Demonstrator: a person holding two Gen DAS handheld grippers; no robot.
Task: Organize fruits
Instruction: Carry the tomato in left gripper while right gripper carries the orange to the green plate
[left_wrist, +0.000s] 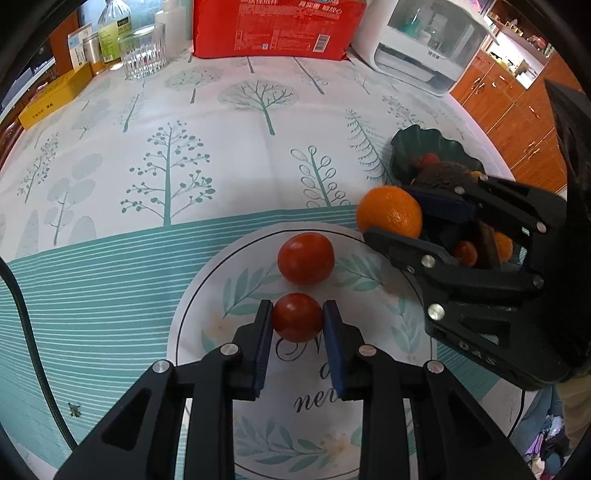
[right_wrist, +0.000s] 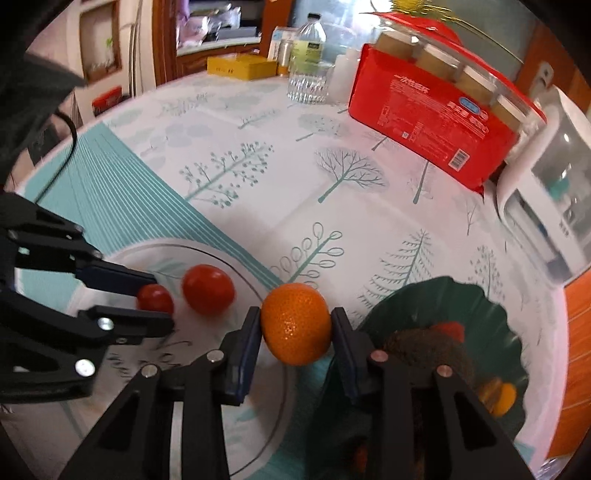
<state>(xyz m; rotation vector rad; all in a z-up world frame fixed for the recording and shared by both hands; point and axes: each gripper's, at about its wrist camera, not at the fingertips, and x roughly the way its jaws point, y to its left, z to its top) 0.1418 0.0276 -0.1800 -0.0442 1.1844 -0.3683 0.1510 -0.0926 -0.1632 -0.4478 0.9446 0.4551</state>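
In the left wrist view my left gripper (left_wrist: 297, 306) is shut on a small red tomato (left_wrist: 297, 319), low over a white leaf-patterned plate (left_wrist: 369, 317). A larger tomato (left_wrist: 306, 258) lies on the plate just beyond it. To the right, my right gripper (left_wrist: 391, 214) is shut on an orange (left_wrist: 388, 210) at the plate's far right edge. The right wrist view shows the orange (right_wrist: 296, 324) pressed between the pads of the right gripper (right_wrist: 296, 314), between the plate (right_wrist: 122, 266) and a dark green bowl (right_wrist: 480, 306). At the left of that view is the left gripper (right_wrist: 159, 299) with its tomato (right_wrist: 155, 298).
The green bowl holds a brown fuzzy fruit (right_wrist: 424, 347), a red fruit (right_wrist: 448, 328) and an orange piece (right_wrist: 498, 397). At the table's far side stand a red package (left_wrist: 273, 26), a glass (left_wrist: 144, 51), a bottle (left_wrist: 112, 33), a yellow box (left_wrist: 55, 96) and a white appliance (left_wrist: 424, 40).
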